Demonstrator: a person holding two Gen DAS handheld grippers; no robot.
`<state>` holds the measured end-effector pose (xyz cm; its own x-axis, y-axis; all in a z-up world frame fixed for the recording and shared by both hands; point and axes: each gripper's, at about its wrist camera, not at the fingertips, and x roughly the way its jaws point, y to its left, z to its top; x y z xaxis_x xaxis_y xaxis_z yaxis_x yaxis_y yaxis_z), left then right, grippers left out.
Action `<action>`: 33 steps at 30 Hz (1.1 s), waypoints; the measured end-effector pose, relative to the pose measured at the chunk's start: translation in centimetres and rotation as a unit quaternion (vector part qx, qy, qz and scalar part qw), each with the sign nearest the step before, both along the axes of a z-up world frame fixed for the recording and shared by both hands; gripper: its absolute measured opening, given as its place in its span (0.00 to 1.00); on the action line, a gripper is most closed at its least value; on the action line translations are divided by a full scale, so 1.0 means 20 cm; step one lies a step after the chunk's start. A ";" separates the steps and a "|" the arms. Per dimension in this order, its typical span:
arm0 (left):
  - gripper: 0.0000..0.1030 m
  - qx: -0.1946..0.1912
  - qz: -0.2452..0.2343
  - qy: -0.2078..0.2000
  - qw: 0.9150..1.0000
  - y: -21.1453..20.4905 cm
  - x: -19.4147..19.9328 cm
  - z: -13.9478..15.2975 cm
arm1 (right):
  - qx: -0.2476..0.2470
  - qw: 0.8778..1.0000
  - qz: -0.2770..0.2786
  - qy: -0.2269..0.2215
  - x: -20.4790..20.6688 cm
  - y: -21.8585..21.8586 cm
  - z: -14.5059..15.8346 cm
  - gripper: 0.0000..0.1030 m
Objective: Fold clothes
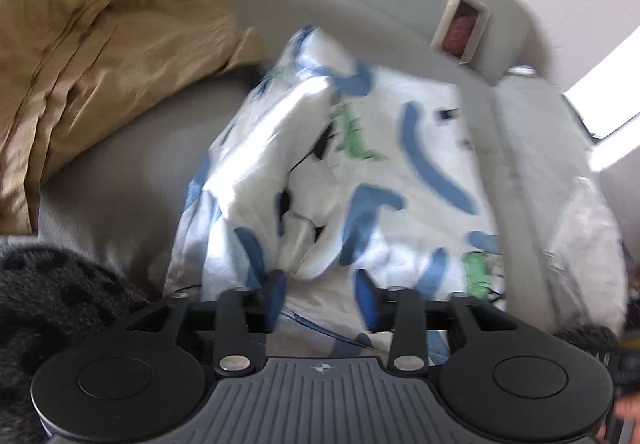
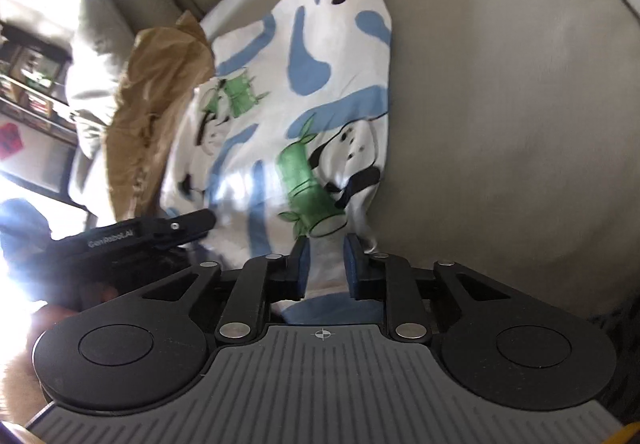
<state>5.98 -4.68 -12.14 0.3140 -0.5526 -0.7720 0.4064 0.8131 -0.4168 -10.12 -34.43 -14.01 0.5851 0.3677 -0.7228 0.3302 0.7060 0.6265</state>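
Right gripper (image 2: 325,264) jaws pinch white panda-print garment (image 2: 304,92); left gripper (image 1: 322,298) jaws half-open over it

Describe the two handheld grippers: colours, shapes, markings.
Both the left gripper and right gripper have black linkage arms with silver rivets, blue pads on the fingers, two round black discs and a ribbed grey plate bearing a small crosshair mark.

A white garment (image 2: 304,116) with blue shapes, green bamboo and pandas lies rumpled on a grey sofa (image 2: 500,104).
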 end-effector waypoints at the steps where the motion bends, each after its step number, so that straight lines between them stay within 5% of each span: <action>1: 0.46 -0.013 -0.005 -0.014 1.000 0.02 -0.01 0.03 | 0.008 1.000 0.002 -0.007 -0.02 -0.01 0.02 0.42; 6: 0.72 -0.020 0.033 -0.103 0.994 0.06 0.01 0.16 | 0.066 0.997 -0.002 -0.045 -0.16 -0.11 0.11 0.55; 11: 0.75 0.123 0.046 -0.161 0.978 -0.09 0.15 0.12 | 0.122 0.991 -0.027 -0.046 -0.19 -0.13 0.05 0.56; 17: 0.76 0.182 -0.001 -0.129 0.975 -0.24 0.30 -0.04 | 0.115 0.992 -0.033 -0.048 -0.20 -0.14 0.04 0.56; 23: 0.74 0.153 -0.033 -0.073 0.985 -0.24 0.40 -0.16 | 0.120 0.990 -0.055 -0.057 -0.18 -0.20 0.01 0.56; 27: 0.52 0.112 -0.062 -0.045 0.991 -0.22 0.43 -0.17 | 0.129 0.986 -0.077 -0.069 -0.17 -0.25 -0.01 0.56; 29: 0.19 0.073 -0.068 -0.015 0.995 -0.19 0.45 -0.18 | 0.139 0.984 -0.088 -0.074 -0.17 -0.29 -0.02 0.56; 30: 0.12 0.053 -0.065 0.004 0.996 -0.17 0.47 -0.19 | 0.144 0.982 -0.093 -0.075 -0.16 -0.30 -0.03 0.56; 33: 0.08 0.018 -0.049 0.030 0.998 -0.12 0.48 -0.22 | 0.159 0.978 -0.111 -0.077 -0.15 -0.37 -0.06 0.56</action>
<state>15.61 -7.18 -16.47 0.2127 -0.5497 -0.8078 0.4609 0.7855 -0.4131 -13.09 -41.73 -15.15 0.7692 0.4114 -0.4890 0.3368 0.3893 0.8573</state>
